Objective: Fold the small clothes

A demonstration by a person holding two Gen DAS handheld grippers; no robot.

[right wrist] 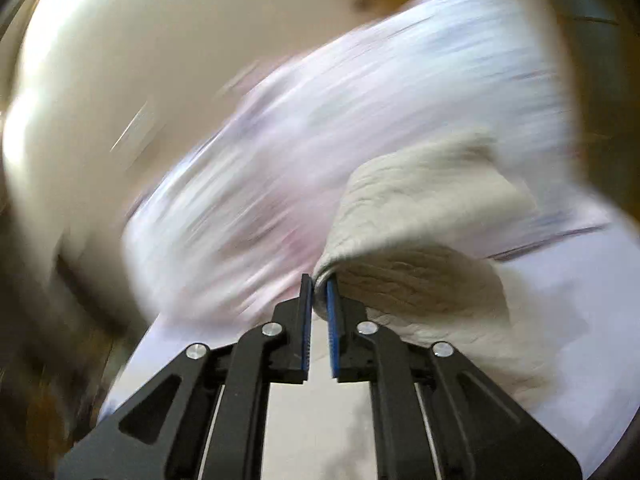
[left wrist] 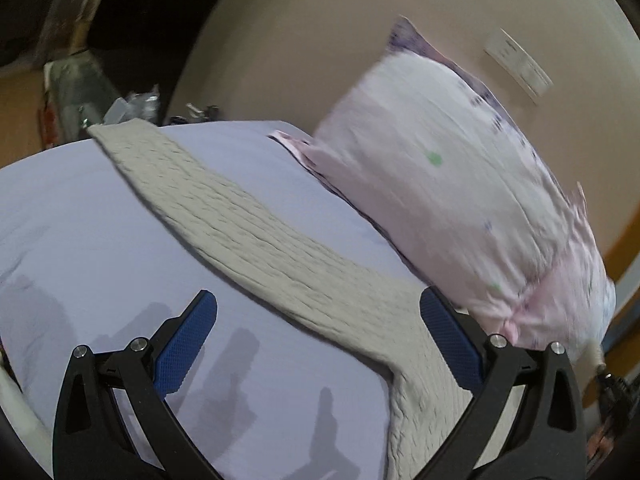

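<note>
left gripper (left wrist: pixel 318 312) has its jaws spread wide, nothing between the blue pads (left wrist: pixel 188 340). it hangs over the bed sheet (left wrist: pixel 100 220), pale lilac, with finger shadows falling on it around 6 o'clock. the knit cloth (left wrist: pixel 248 224), a beige ribbed thing, runs as a long band from about 10 o'clock in the left wrist view down to 5 o'clock, lying flat on the sheet. its lower end passes right between the spread jaws, closer to the right-side finger, and disappears under the gripper body at the bottom. can't tell if either pad touches it. over at 2 to 3 o'clock a pillow (left wrist: pixel 440 184) with a pink and purple print leans up against the beige wall (left wrist: pixel 320 40), its low edge just beside the cloth band.

right gripper (right wrist: pixel 319 282) is the busy one: jaws pressed nearly together and pinching a folded edge of the cloth (right wrist: pixel 420 220) right at the tips. from the pinch the fabric lifts and bulges out toward 1 to 3 o'clock, curling over itself, then drapes down toward 4 o'clock onto the sheet (right wrist: pixel 580 320). behind it the pillow (right wrist: pixel 340 120) is a big blurry smear from 9 o'clock across to 1 o'clock, too smeared to make out the print.
</note>
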